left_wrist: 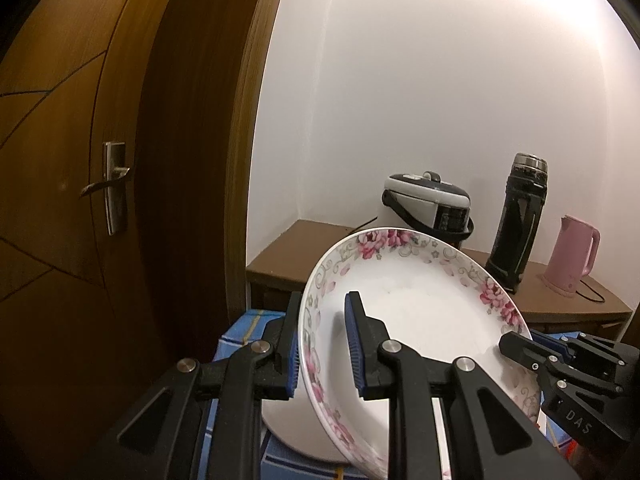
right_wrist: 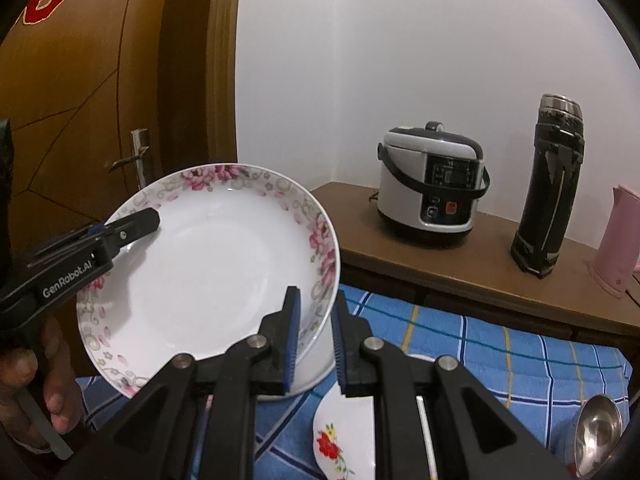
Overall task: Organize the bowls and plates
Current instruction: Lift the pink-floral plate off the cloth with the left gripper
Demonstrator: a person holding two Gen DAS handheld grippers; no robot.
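Note:
A white plate with a pink flower rim (left_wrist: 420,312) (right_wrist: 216,272) is held tilted above the blue checked cloth. My left gripper (left_wrist: 322,344) straddles its left rim, one finger behind and one inside, shut on it; it also shows in the right wrist view (right_wrist: 136,224). My right gripper (right_wrist: 314,340) straddles the plate's right rim and is shut on it; it also shows in the left wrist view (left_wrist: 520,348). A second white dish with a red flower (right_wrist: 344,440) lies on the cloth below.
A brown shelf (right_wrist: 480,256) behind holds a rice cooker (right_wrist: 432,188), a black flask (right_wrist: 548,192) and a pink kettle (left_wrist: 570,256). A wooden door (left_wrist: 80,160) stands at left. A metal ladle (right_wrist: 596,436) lies on the cloth (right_wrist: 500,344) at right.

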